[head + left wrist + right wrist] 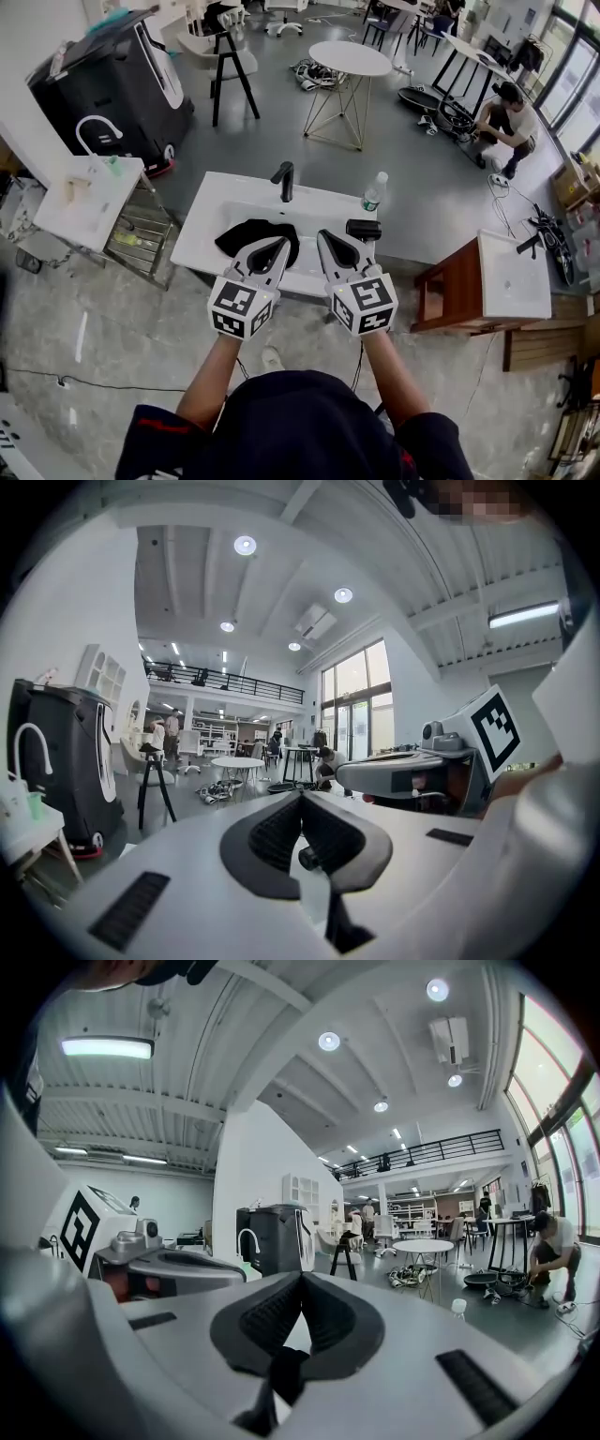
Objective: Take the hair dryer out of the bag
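If the black, barrel-shaped thing (364, 228) lying near the right edge of the white worktop (208, 214) is the hair dryer, as its shape suggests, then the main step looks done: it rests on the bare surface, apart from the bag and outside it. It is too small in the head view to be sure of its handle or cord. The black bag (255, 234) lies slumped and flat-looking in the sink basin at the middle of the worktop, in front of the black faucet (284, 180); whether anything is inside it cannot be told. A clear water bottle (374, 192) stands at the far right corner, just beyond the dryer.

Both tongs are held up over the front edge, side by side, touching neither bag nor dryer. The left tongs (278, 246) are pressed together with nothing between them, and the right tongs (328, 236) likewise, as each gripper view shows against the open room.

By this reading little or nothing is left, beyond perhaps drawing the hands away.
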`<state>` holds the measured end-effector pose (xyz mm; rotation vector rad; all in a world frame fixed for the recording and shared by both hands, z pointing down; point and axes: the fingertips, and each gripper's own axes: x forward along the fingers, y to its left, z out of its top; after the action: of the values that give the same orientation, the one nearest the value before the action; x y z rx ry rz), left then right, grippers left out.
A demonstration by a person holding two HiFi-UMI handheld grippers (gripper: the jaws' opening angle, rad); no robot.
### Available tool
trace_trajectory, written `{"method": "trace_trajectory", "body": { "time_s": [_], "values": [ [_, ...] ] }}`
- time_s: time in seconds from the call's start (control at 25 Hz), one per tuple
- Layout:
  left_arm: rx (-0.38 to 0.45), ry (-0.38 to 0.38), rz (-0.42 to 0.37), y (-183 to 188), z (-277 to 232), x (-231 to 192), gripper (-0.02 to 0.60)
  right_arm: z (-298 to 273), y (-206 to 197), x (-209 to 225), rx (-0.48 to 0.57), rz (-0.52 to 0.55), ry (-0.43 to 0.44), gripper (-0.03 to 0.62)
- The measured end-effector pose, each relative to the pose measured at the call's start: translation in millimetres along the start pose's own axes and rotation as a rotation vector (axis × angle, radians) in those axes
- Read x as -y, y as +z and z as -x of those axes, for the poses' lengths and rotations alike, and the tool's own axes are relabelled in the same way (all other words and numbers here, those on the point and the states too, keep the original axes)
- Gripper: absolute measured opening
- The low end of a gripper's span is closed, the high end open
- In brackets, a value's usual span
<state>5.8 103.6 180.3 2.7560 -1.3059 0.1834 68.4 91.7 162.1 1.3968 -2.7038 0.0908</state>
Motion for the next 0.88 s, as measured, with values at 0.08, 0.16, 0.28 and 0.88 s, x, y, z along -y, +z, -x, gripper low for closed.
{"method": "trace_trajectory", "body": {
  "time_s": [0.08,0.16,0.28,0.88],
  "values": [
    [0.003,0.013,-0.015,3,2,9,0.014,10,-2,2,0.0,0.0,0.0,0.034],
    [0.007,0.028,-0.025,4,5,18,0.014,21,-4,4,0.002,0.003,0.002,0.034],
    [0.019,0.042,-0.025,6,9,32,0.014,37,-6,5,0.01,0.0,0.015,0.034],
    [0.032,0.079,-0.032,4,24,82,0.014,81,-19,7,0.006,-0.006,0.033,0.034]
  ]
}}
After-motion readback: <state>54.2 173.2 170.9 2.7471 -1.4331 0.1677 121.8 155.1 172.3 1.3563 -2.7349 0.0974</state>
